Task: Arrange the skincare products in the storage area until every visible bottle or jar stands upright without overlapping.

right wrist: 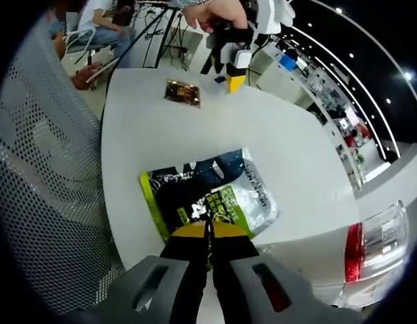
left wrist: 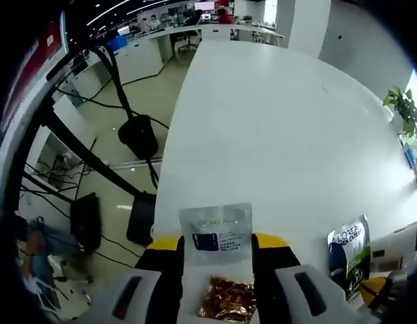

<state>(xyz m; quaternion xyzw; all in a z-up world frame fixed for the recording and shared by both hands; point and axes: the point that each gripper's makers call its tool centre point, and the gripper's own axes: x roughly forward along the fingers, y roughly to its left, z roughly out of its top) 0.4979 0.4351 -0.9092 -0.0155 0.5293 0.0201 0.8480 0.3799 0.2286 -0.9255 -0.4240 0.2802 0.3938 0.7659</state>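
Two claws work over one broad white tabletop (left wrist: pixel 276 121), which carries three flat packs rather than any bottle or jar. Largest of these is the dark-and-green sachet (right wrist: pixel 208 196), lying flat near the tabletop's edge; your right claw (right wrist: pixel 208 233) has its yellow tips pressed together on the sachet's near border, pinching it. In the left gripper view the same sachet (left wrist: pixel 349 253) appears at the right, close beside the other claw. Next in size is the silver-white sample sachet (left wrist: pixel 217 233), which sits between the jaws of your left claw (left wrist: pixel 217 241); the jaws are spread and flank its sides, though whether they touch it cannot be told. Smallest is the gold foil packet (left wrist: pixel 227 299), lying just below the silver sachet, between the same jaws; the right gripper view shows the gold foil packet (right wrist: pixel 182 92) well apart from the green one. To do this step well, keep the pinch on the border only, lift slowly, and set the sachet down clear of the other two so none overlaps.
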